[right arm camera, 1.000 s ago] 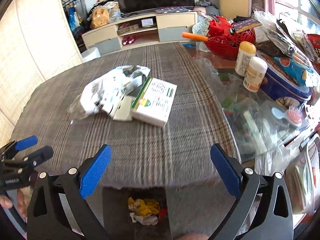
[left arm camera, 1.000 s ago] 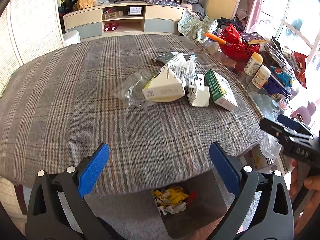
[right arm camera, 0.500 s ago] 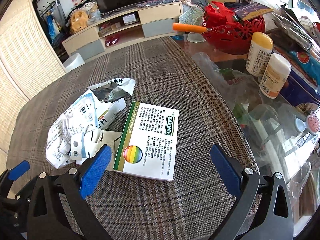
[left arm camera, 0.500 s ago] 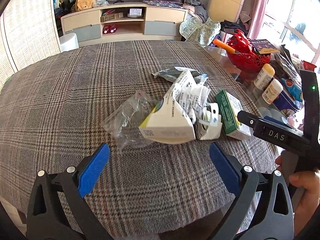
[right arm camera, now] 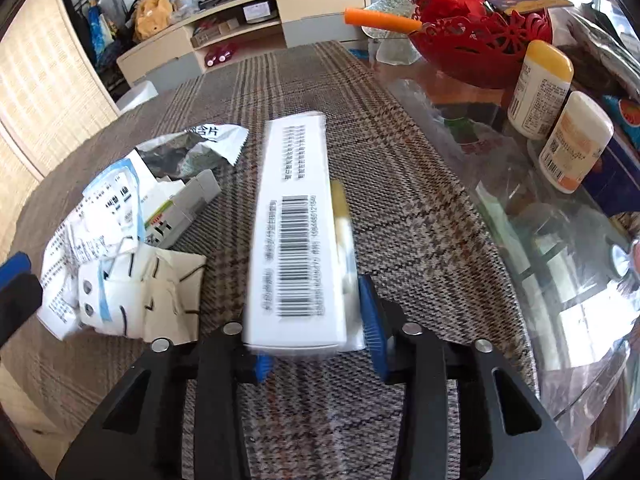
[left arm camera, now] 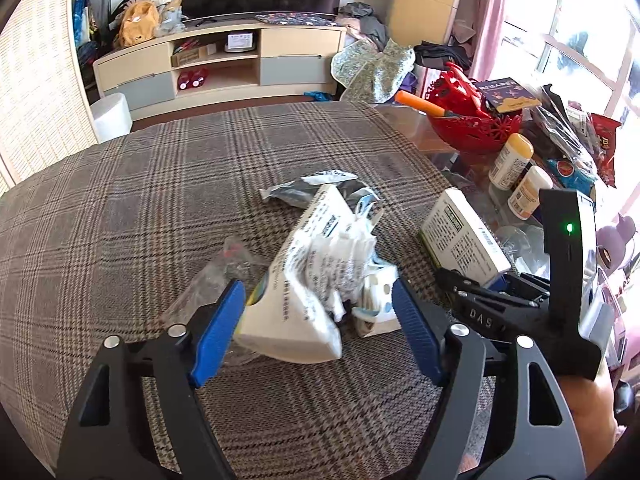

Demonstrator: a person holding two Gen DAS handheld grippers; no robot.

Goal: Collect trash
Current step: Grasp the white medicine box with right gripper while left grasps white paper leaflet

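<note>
My right gripper (right arm camera: 316, 320) is shut on a white medicine box (right arm camera: 294, 236) with a barcode, tipped on its edge above the plaid tablecloth; the box also shows in the left wrist view (left arm camera: 460, 236). My left gripper (left arm camera: 318, 328) is partly closed around a crumpled white paper packet (left arm camera: 312, 288), its blue pads at either side of it. A clear plastic wrapper (left arm camera: 216, 276), a silver foil pouch (left arm camera: 320, 188) and a small torn white carton (left arm camera: 376, 304) lie in the same pile, which also shows in the right wrist view (right arm camera: 120, 232).
The round table (left arm camera: 120, 208) has a plaid cloth. On its glass right side stand a red basket (right arm camera: 480, 40), two white bottles (right arm camera: 576, 144) and snack bags. A TV cabinet (left arm camera: 224, 64) stands behind.
Both grippers moved forward onto the table. The right closed on the medicine box and tipped it up. The left narrowed around the paper packet.
</note>
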